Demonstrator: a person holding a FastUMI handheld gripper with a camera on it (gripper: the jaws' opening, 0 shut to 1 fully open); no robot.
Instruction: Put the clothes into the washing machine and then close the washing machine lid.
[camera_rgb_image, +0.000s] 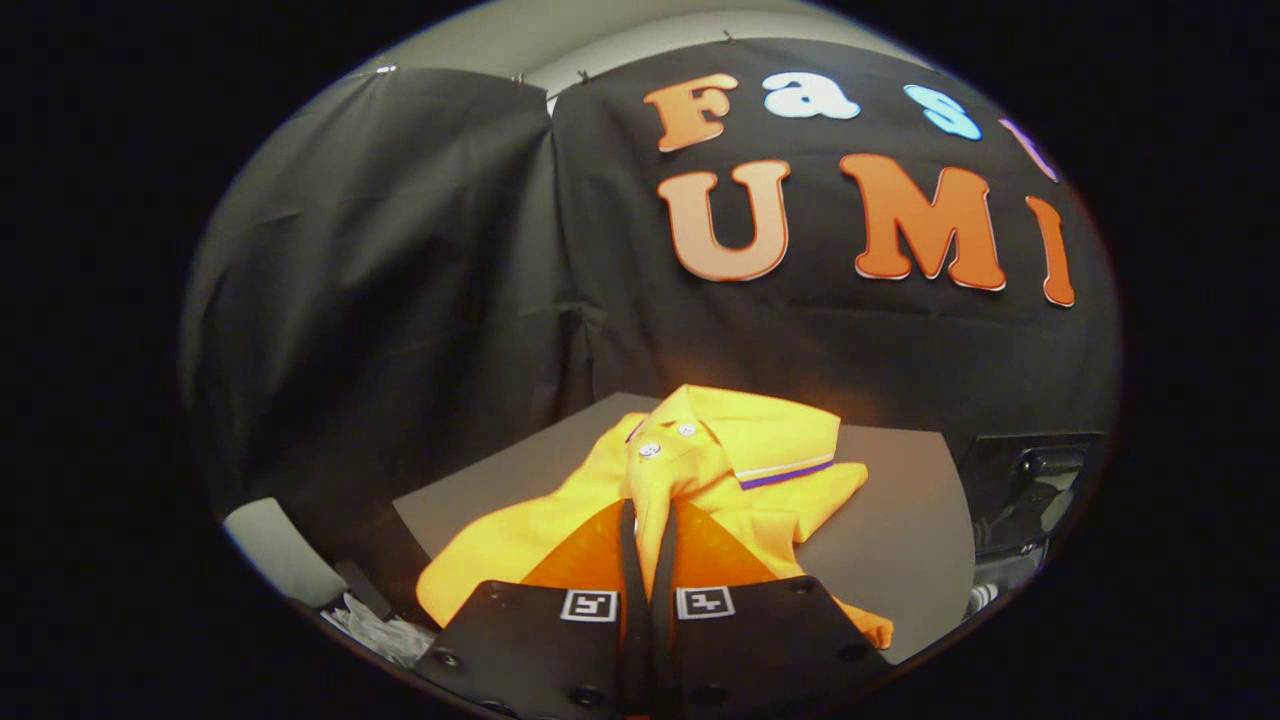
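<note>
A bright orange-yellow polo shirt (720, 450) with white buttons and a purple-striped collar lies crumpled on a grey table top (900, 540). My gripper (648, 510) sits low over the shirt, and its two fingers are drawn close together with a ridge of the shirt's cloth pinched between them, just below the button placket. The collar and buttons lie just beyond the fingertips. The rest of the shirt spreads out to both sides under the fingers.
A dark piece of equipment (1030, 490) stands off the table's right edge. Below the table's left corner are a pale rounded object (280, 550) and some white crumpled stuff (375, 630). Black cloth walls close off the back and left.
</note>
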